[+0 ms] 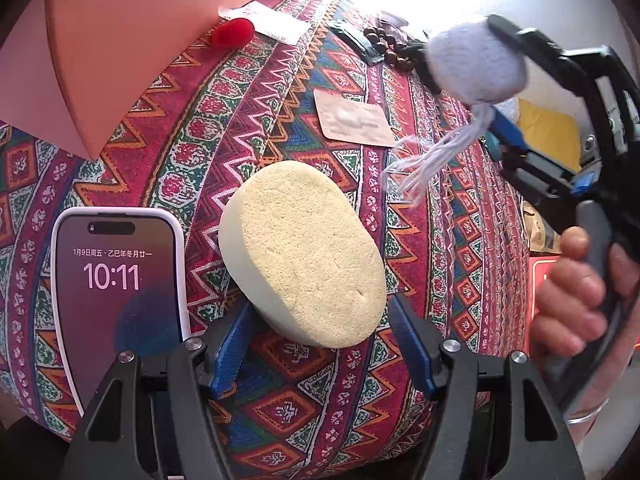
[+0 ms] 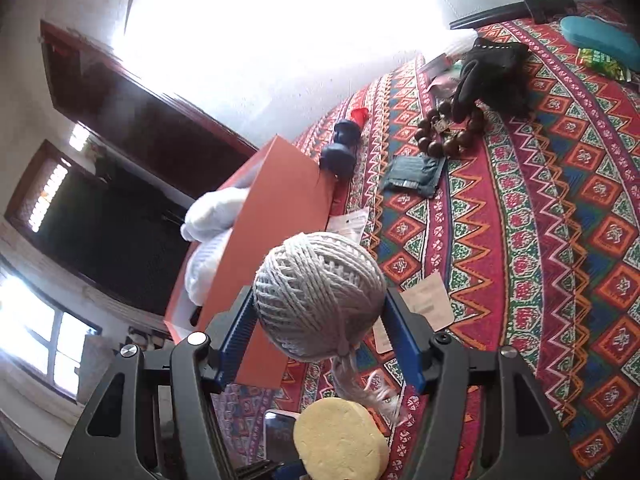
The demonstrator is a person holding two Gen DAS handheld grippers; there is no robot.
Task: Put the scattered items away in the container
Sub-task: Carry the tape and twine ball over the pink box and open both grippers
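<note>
A phone [image 1: 116, 300] lies at far left on the patterned cloth [image 1: 304, 92], the orange box [image 1: 132, 40] beyond it. Beside the phone, the left gripper [image 1: 320, 344] pinches a sponge [image 1: 308, 252] by its near end. Farther right, the right gripper [image 2: 320, 332] clamps a yarn ball [image 2: 320, 296] above the cloth, near the box's edge.

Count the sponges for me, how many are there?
1. The yellow sponge sits between the left gripper's fingers, beside the phone on the patterned cloth. Another could be hidden inside the orange box.
</note>
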